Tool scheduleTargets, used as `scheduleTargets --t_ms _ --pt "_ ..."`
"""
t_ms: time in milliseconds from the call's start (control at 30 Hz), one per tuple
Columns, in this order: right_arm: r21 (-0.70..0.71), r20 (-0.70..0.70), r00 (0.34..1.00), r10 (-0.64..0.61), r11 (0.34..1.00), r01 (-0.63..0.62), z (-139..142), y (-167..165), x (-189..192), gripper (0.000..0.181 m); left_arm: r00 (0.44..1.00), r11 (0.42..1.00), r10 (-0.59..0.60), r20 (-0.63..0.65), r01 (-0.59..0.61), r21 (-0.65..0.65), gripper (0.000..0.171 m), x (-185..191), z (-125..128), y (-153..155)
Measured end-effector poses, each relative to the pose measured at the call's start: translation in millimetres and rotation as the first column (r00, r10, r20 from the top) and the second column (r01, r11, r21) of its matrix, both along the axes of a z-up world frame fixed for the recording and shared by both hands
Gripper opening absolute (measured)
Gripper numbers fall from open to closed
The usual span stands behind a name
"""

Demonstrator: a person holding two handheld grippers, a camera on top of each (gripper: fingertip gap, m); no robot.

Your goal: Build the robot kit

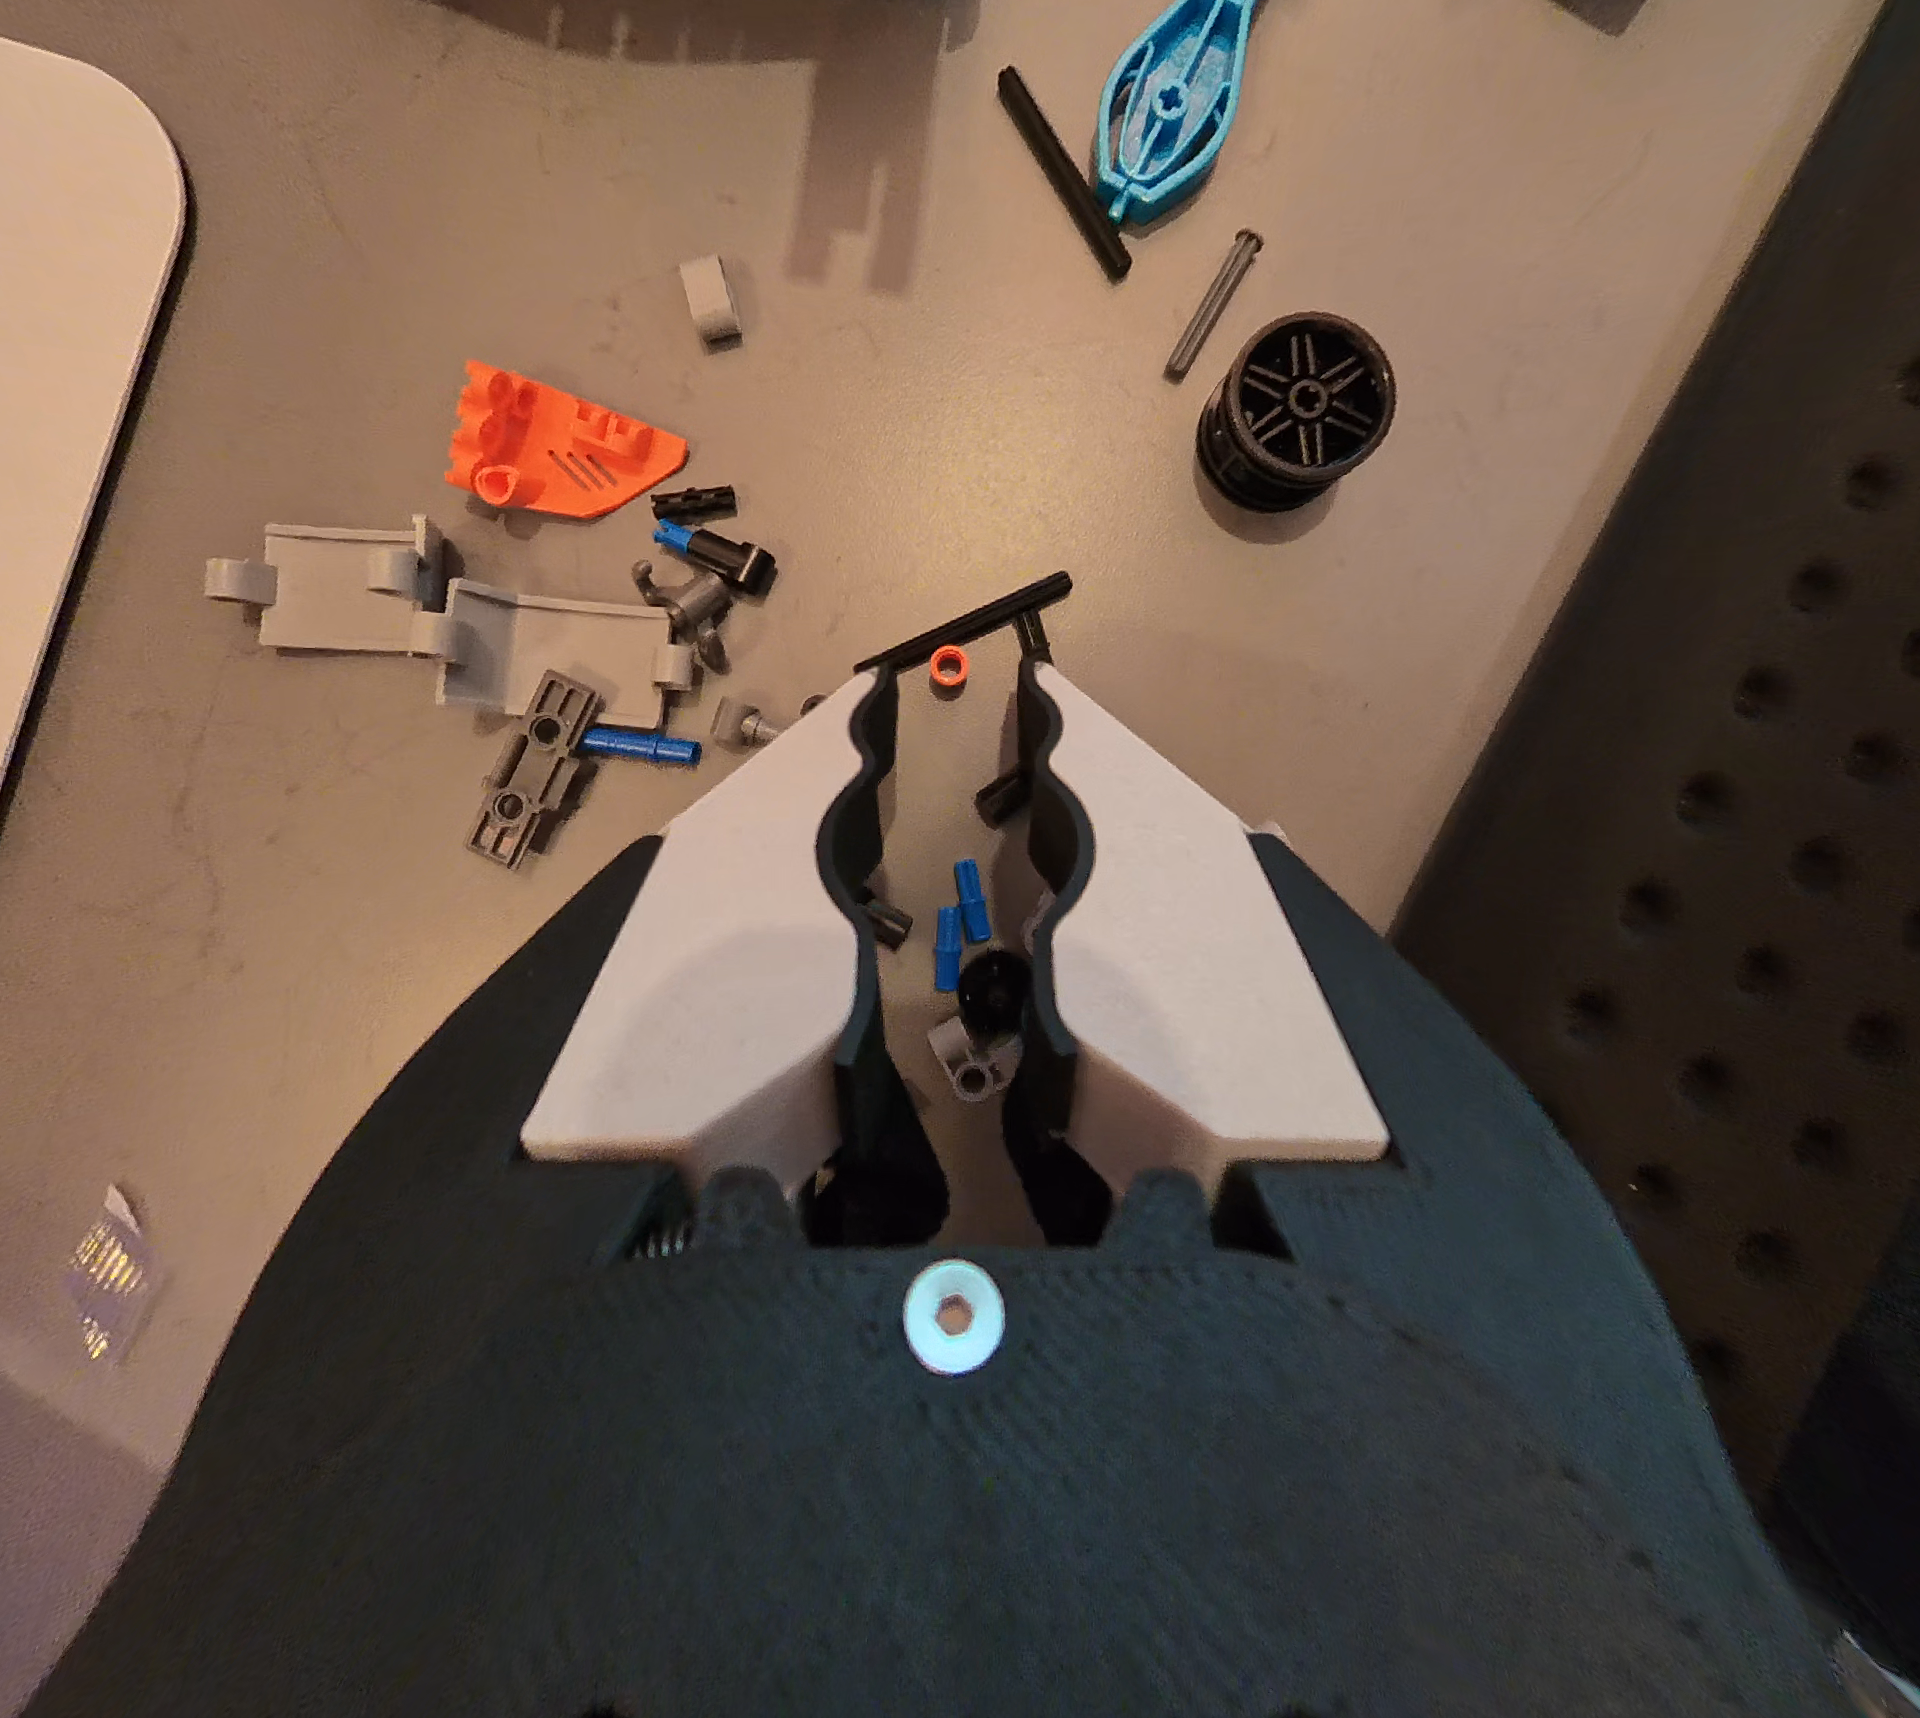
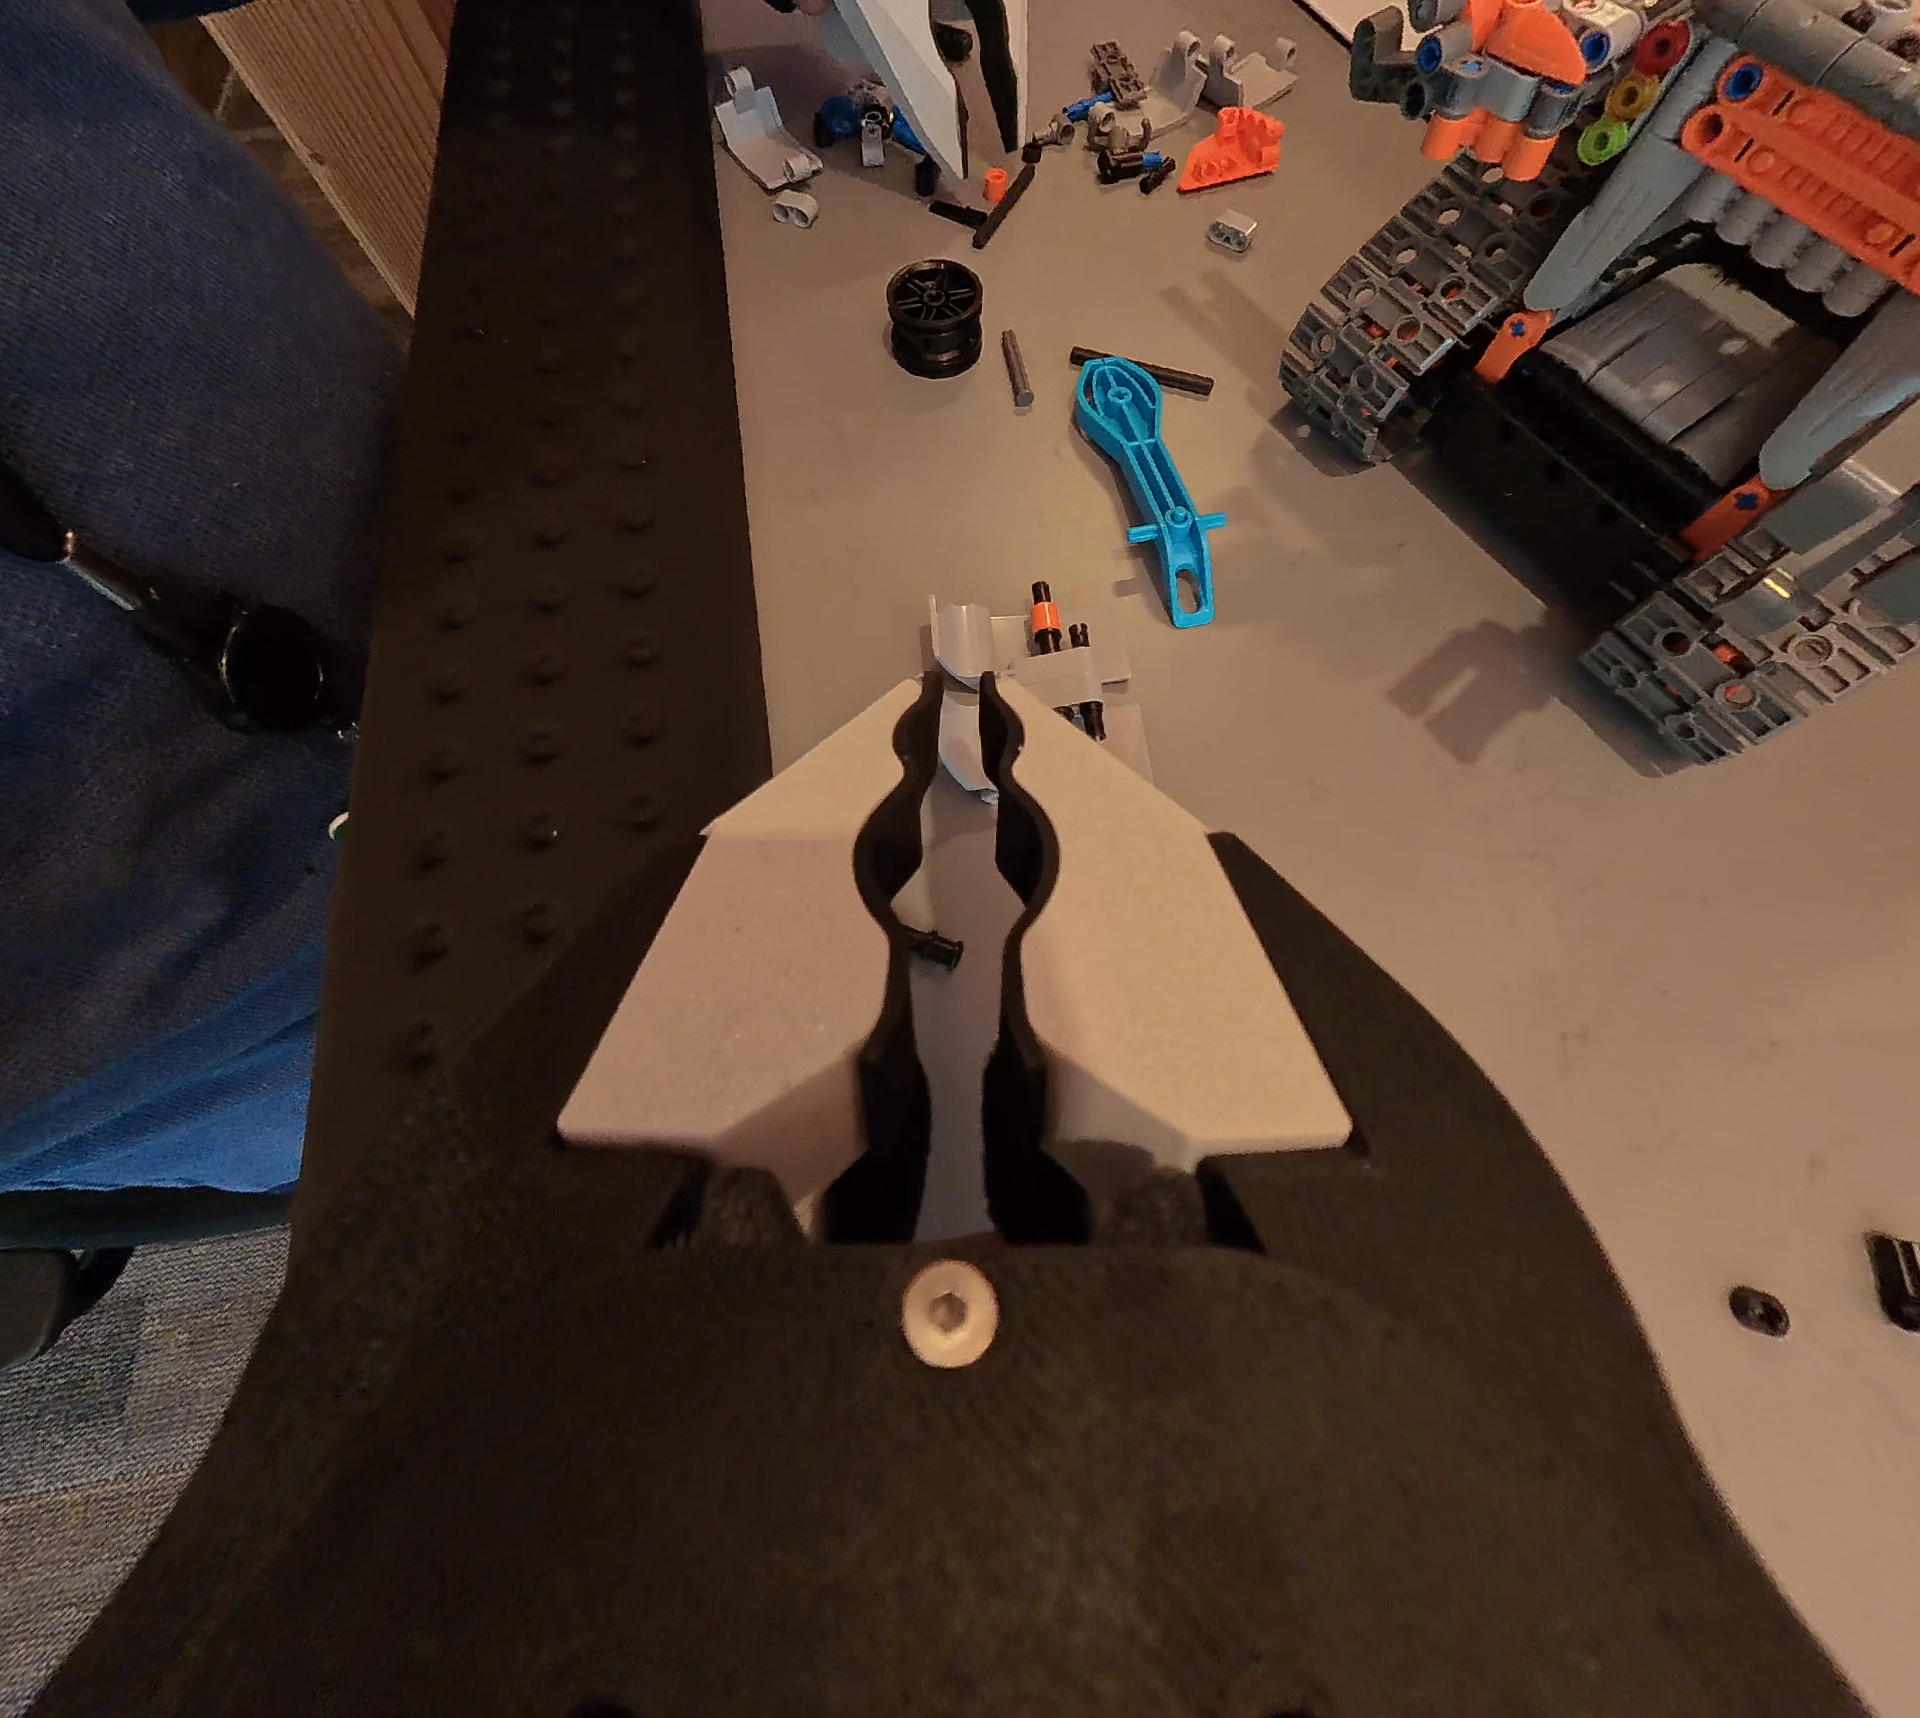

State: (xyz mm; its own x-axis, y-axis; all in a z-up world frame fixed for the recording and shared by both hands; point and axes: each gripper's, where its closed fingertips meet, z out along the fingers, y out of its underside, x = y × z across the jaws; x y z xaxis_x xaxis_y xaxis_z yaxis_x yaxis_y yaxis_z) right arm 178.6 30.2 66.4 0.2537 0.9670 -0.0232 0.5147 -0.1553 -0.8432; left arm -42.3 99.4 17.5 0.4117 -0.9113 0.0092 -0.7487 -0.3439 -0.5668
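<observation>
Grey tabletop [image 1: 935,421] covered in scattered building-set bits, with a dark pegboard-looking panel [image 2: 561,421] along one edge and a big tracked orange-and-grey model [image 2: 1621,318] parked at the back.

Left gripper [image 1: 951,681] is pointing pretty much straight down at the table, jaws parted with a clear gap and nothing pinched. Just past its tips sits a little orange ring [image 1: 947,667], with a thin black axle [image 1: 961,621] lying crosswise right beyond that. Deeper in the gap you can see a couple of blue pins [image 1: 958,920] and a small grey connector [image 1: 971,1055] lying on the table underneath, not gripped. Off the left jaw there's a pile of grey panels [image 1: 457,619] and an orange wedge piece [image 1: 561,447]; well ahead of the right jaw, a black wheel [image 1: 1294,411] and the light-blue separator tool [image 1: 1195,58].

Right gripper [image 2: 961,681] comes in low and flat, jaws nearly together around a curved grey panel piece [image 2: 961,640]. Looks like it's clamping it, probably so the assembly with the orange-collared black pin [image 2: 1043,619], just off the right tip, stays put. Can't tell how firm the contact is. A loose black pin [image 2: 935,946] lies under the left jaw.
</observation>
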Motion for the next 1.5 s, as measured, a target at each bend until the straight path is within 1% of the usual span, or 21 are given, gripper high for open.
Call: scheduleTargets --t_ms 133,233,367,400,467,500,533,600,667,700,733,800,867,900,967,1100,1133,1167,1367,1433,1500 --pt "0.002 -0.003 1.0 0.002 1.0 -0.002 -0.1 0.0 0.1 0.005 1.0 1.0 -0.002 -0.024 0.002 -0.004 0.015 1.5 -5.4 1.9" --pt "0.004 -0.006 1.0 0.004 1.0 -0.004 -0.1 0.1 -0.3 0.004 1.0 1.0 -0.006 -0.019 0.006 -0.005 0.005 5.0 -6.9 0.8" --pt "0.027 -0.012 1.0 -0.011 1.0 0.011 3.9 0.7 -1.8 0.003 1.0 1.0 0.005 0.012 -0.005 0.018 0.005 6.8 -1.2 2.8" --pt "0.048 -0.023 0.999 -0.025 0.998 0.026 8.4 2.4 -4.1 0.004 0.999 1.0 0.009 0.045 -0.011 0.026 0.005 10.1 5.6 3.1" --pt "0.113 -0.072 0.996 -0.053 0.992 0.061 23.2 6.3 -15.4 0.007 0.981 0.999 0.012 0.191 -0.018 0.029 0.005 28.0 30.5 1.3" --pt "0.161 -0.091 0.993 -0.071 0.983 0.085 31.1 9.1 -22.8 0.012 0.954 1.0 0.005 0.3 -0.013 0.022 0.005 42.2 47.6 -2.1" --pt "0.22 -0.113 0.99 -0.081 0.97 0.105 39.8 11.0 -31.7 0.014 0.908 1.0 -0.009 0.419 0.017 -0.017 0.005 59.0 65.4 -11.0" --pt "0.32 -0.186 0.979 -0.08 0.937 0.137 59.8 10.8 -51.8 0.015 0.769 0.994 -0.01 0.639 0.078 -0.077 0.005 89.9 102.0 -26.4" --pt "0.414 -0.203 0.975 -0.094 0.894 0.173 70.4 13.3 -64.9 0.017 0.634 0.981 0.012 0.774 0.143 -0.132 0.005 113.5 127.4 -39.1" --pt "0.47 -0.202 0.975 -0.094 0.864 0.18 73.9 13.7 -69.2 0.015 0.57 0.973 0.033 0.821 0.171 -0.157 0.005 122.8 137.2 -43.5" --pt "0.515 -0.2 0.975 -0.1 0.836 0.192 76.5 14.9 -71.7 0.014 0.526 0.961 0.057 0.849 0.202 -0.189 0.005 131.0 142.5 -47.5" --pt "0.556 -0.217 0.972 -0.086 0.808 0.196 82.5 11.4 -76.9 0.014 0.465 0.94 0.101 0.879 0.245 -0.238 0.004 144.5 146.7 -52.0" --pt "0.585 -0.197 0.976 -0.096 0.787 0.195 82.5 10.5 -78.7 0.013 0.43 0.921 0.146 0.891 0.269 -0.28 0.004 153.1 147.5 -54.0" --pt "0.61 -0.194 0.975 -0.108 0.765 0.206 84.3 11.3 -77.6 0.012 0.419 0.917 0.159 0.894 0.272 -0.291 0.004 156.4 146.9 -54.2" --pt "0.61 -0.205 0.97 -0.131 0.758 0.232 86.9 12.4 -73.0 0.011 0.406 0.912 0.183 0.895 0.269 -0.309 0.004 160.5 145.6 -52.9" --pt "0.637 -0.196 0.963 -0.187 0.722 0.27 88.7 16.1 -62.7 0.011 0.407 0.91 0.184 0.895 0.273 -0.311 0.004 167.7 145.2 -56.4" --pt "0.646 -0.189 0.962 -0.196 0.714 0.272 88.3 16.8 -61.1 0.009 0.415 0.909 0.18 0.892 0.276 -0.312 0.004 170.2 144.0 -58.2" --pt "0.649 -0.185 0.964 -0.191 0.713 0.266 88.1 15.8 -60.8 0.007 0.424 0.91 0.177 0.888 0.274 -0.312 0.004 172.8 142.2 -59.6" --pt "0.658 -0.169 0.967 -0.193 0.708 0.256 86.7 13.5 -55.3 0.004 0.42 0.905 0.187 0.888 0.278 -0.322 0.005 180.3 141.2 -61.5" --pt "0.647 -0.155 0.969 -0.191 0.722 0.246 84.3 13.6 -53.0 0.004 0.436 0.907 0.179 0.882 0.274 -0.32 0.005 181.8 138.6 -61.0" --pt "0.635 -0.157 0.97 -0.187 0.733 0.244 83.7 13.9 -49.8 0.004 0.459 0.92 0.16 0.874 0.251 -0.301 0.01 181.1 135.9 -58.5"
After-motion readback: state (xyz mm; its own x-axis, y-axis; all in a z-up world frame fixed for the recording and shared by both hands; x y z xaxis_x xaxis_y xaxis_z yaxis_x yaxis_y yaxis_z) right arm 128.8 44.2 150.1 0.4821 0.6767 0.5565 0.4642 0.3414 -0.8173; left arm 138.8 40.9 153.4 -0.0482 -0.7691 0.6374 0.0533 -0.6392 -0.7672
